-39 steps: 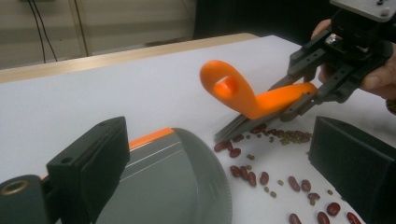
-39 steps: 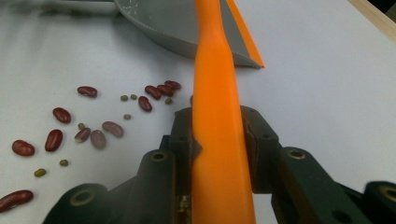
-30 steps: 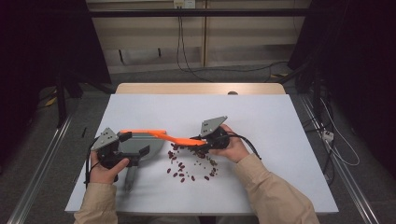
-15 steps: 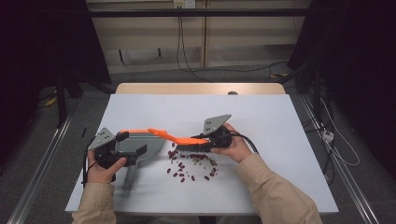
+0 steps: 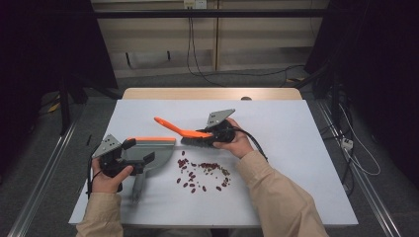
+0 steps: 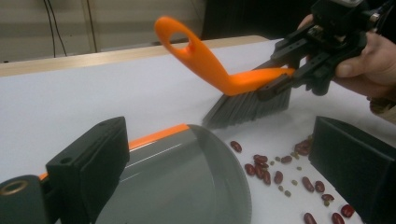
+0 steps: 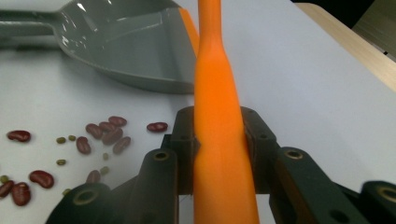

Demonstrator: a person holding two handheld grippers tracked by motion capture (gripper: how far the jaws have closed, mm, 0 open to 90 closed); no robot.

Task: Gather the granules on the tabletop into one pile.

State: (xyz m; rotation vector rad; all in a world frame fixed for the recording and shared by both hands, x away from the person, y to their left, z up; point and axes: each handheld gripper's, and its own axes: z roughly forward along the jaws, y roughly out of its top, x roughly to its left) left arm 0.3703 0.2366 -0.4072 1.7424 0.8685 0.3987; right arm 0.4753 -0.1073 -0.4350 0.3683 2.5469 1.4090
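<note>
My right gripper (image 5: 213, 134) has its fingers clenched on the orange plastic hand brush with grey bristles (image 5: 190, 135), bristles on the white table (image 5: 296, 148) just beyond the scattered red kidney beans (image 5: 205, 173). My left gripper (image 5: 129, 157) grasps the grey plastic dustpan with orange edge (image 5: 153, 147), lying flat left of the beans.

Even overhead light falls on the white bench (image 5: 296, 148); the surroundings at the frame edges lie dark. Shadows are soft and short. Pale glare streaks the dustpan (image 7: 130, 42). Near tool parts and the brush bristles (image 6: 247, 109) appear blurred.
</note>
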